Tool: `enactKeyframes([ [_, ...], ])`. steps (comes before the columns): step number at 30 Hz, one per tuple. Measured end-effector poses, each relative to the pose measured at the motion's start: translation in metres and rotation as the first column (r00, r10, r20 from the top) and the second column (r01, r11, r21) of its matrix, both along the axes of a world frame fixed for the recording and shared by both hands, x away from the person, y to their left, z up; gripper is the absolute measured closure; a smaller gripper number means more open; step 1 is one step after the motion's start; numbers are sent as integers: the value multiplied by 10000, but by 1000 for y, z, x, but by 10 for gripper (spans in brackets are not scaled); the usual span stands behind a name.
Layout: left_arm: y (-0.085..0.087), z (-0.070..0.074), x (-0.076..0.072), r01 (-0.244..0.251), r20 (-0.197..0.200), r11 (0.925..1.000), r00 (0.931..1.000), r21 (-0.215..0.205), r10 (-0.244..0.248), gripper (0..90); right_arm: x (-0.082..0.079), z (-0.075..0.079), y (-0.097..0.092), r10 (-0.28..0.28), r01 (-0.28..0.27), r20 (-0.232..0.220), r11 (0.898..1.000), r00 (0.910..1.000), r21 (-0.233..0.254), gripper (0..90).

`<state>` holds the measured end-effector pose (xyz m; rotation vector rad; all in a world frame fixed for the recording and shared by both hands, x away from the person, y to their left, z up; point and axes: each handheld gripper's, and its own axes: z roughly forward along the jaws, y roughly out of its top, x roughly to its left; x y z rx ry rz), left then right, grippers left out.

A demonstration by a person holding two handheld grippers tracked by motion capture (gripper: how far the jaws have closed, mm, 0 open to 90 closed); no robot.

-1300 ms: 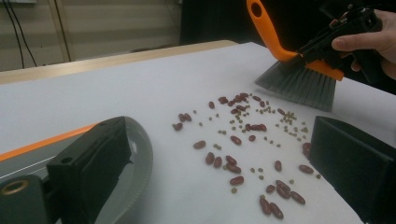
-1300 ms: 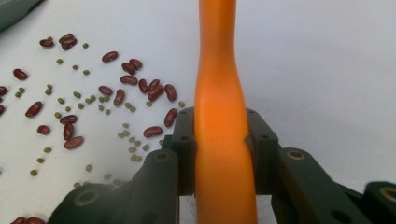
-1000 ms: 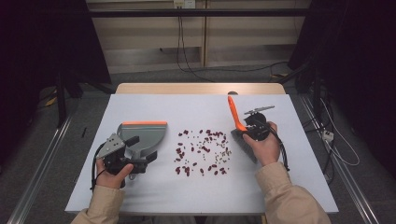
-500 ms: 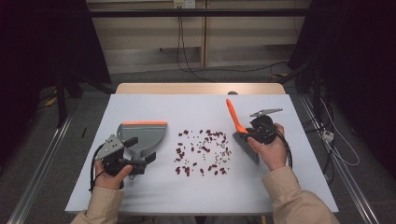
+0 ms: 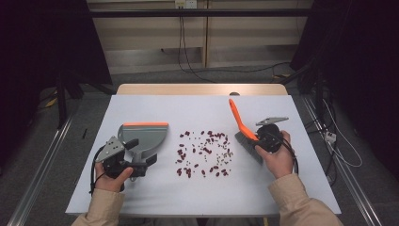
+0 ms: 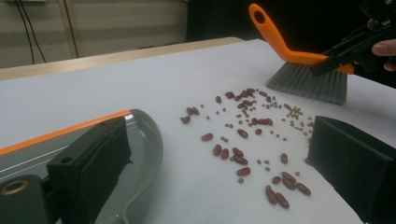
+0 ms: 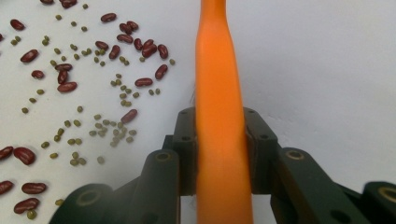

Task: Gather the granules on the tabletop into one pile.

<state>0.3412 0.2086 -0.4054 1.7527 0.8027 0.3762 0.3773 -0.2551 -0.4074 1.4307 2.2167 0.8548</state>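
High view: white bench (image 5: 141, 197), a scatter of red beans (image 5: 203, 153) and small green beans (image 7: 109, 128) at its middle. Grey dustpan (image 5: 143, 136) with an orange front edge lies left of the scatter, apart from it. Brush (image 5: 244, 134) with an orange handle (image 7: 219, 93) stands right of the scatter, bristles (image 6: 308, 84) down at the edge of the beans, handle slanting up and away.

Right tongs (image 5: 263, 141): pinching the brush handle, pads pressed on both sides of it, as the right gripper view shows. Their jaws have just been closing, with the handle between them.

Left tongs (image 5: 134, 165): at the dustpan's handle end. In the left gripper view one jaw sits over the pan, the other stands well off to the side over the bench, so they look spread around the handle; I cannot tell whether the pads bear on it.

Judged step: sweep about to start, beans to be pushed left toward the pan.

Risks, as judged:
- Pan mouth faces away, not toward the beans; unless turned, the sweep drives beans past it.
- Loose hold on the pan lets it slide when bristles push against it.
- Fast stroke flicks round green beans over the bench edge.
- Smooth tapered handle may twist in the pinch, tilting the bristles so beans slip under.
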Motion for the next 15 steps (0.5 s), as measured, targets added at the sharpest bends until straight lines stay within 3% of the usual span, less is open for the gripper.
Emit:
enactKeyframes([
  [2, 1, 0, 0, -11, -1, 10000, 10000, -38, 11, 53, 3, 2, 0, 34, -33, 424, 10000, 9991, -33, 713],
  [5, 1, 0, 1, -38, -27, 10000, 10000, -49, 38, 53, 13, 3, 1, 165, -198, 899, 9992, 9958, 358, 713],
  [8, 1, 0, 2, -37, -48, 9999, 10000, -101, 37, 53, 28, 2, 7, 315, -294, 1203, 9994, 9922, -190, 713],
  [14, 3, -2, 4, -19, -140, 9998, 9999, -196, 17, 53, 55, -3, 18, 621, -595, 1609, 9980, 9850, -208, 712],
  [15, 3, -2, 5, -40, -189, 9997, 9998, -228, 36, 53, 67, -4, 24, 913, -862, 1865, 9957, 9782, -352, 712],
])
